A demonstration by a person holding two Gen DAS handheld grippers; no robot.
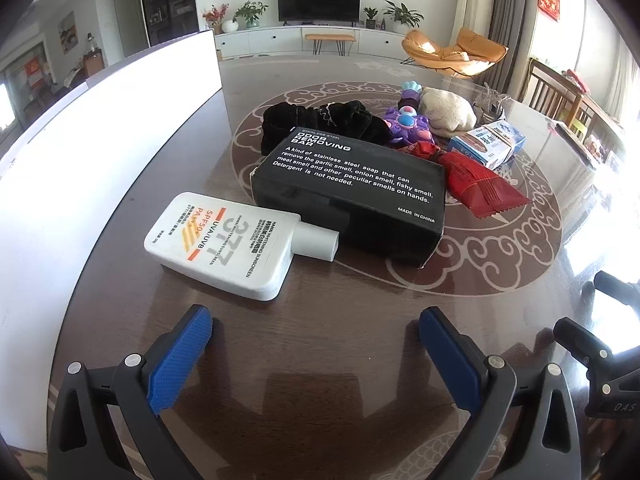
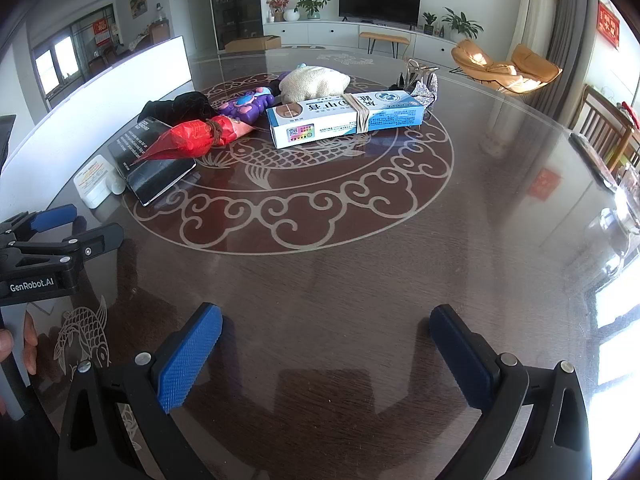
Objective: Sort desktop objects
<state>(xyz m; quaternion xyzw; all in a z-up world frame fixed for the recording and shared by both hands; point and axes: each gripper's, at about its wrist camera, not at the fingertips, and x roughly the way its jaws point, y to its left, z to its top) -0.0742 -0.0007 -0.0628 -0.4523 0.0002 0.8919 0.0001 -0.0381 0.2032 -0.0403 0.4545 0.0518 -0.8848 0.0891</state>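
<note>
Sorting looks barely begun, by my reading: everything sits in one cluster on the dark patterned surface point(image 2: 360, 280), nothing separated out yet.

Left gripper point(image 1: 316, 344): fingers spread wide, holding nothing, hovering just short of the white sunscreen bottle point(image 1: 224, 244). Bottle lies flat, cap touching the black odor-bar box point(image 1: 356, 196).

Right gripper point(image 2: 324, 348): fingers also apart and empty, well back from the pile.

Behind the box: black fabric point(image 1: 320, 120), purple toy point(image 1: 404, 124), beige knit pouch point(image 2: 314, 80), red wrapper point(image 2: 188, 140) resting partly on the box, blue-white carton point(image 2: 344, 118) bound with a rubber band, crumpled foil point(image 2: 424, 90). White board point(image 1: 100, 140) stands along the left edge.
</note>
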